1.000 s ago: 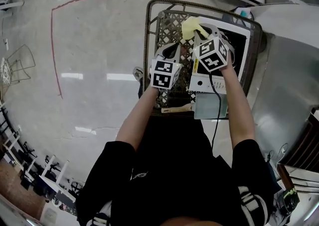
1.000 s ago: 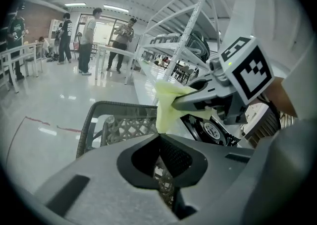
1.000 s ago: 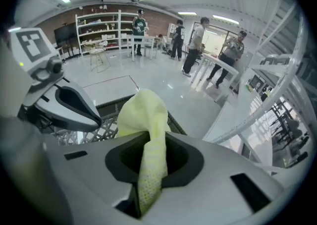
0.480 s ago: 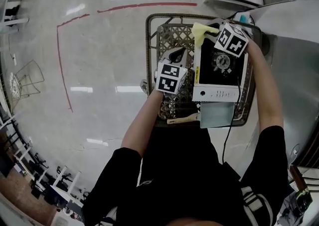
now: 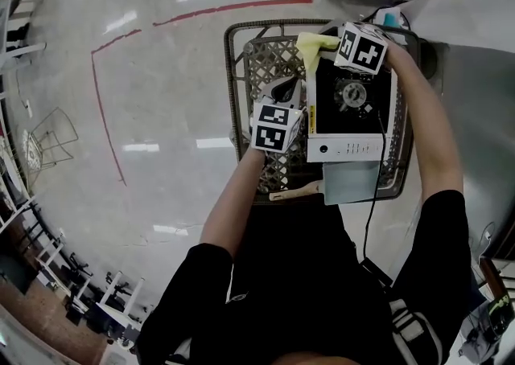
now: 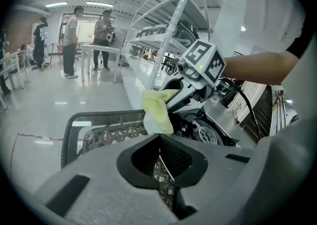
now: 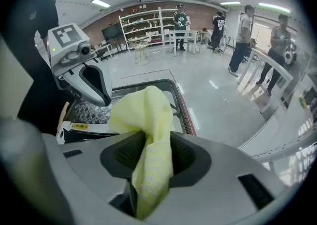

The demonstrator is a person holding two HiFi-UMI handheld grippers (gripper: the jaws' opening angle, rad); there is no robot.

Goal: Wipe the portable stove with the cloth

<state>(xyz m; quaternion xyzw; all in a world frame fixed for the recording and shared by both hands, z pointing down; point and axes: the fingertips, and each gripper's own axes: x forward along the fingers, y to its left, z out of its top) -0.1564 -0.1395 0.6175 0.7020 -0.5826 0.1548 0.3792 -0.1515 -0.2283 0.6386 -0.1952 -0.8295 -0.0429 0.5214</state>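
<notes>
The yellow cloth (image 7: 143, 115) is seen bunched between the jaws of the right gripper (image 7: 152, 152). These jaws have just been opening, yet the cloth fills the gap and is touched by both pads, so it is judged to be pinched only loosely. The cloth is held over the far left corner of the portable stove (image 5: 351, 106), which is set on the right part of the woven table (image 5: 233, 82). The stove's long axis runs from the table's far edge to its near edge, with the control panel at the near end. From the right jaws the stove top lies just below and toward the near edge, so a wipe is expected to be drawn downward and along that axis. The left gripper (image 6: 161, 167) is held beside the stove's left side, over the open weave, its jaws pressed almost together with nothing between them. The right hand is the nearer to the burner.
</notes>
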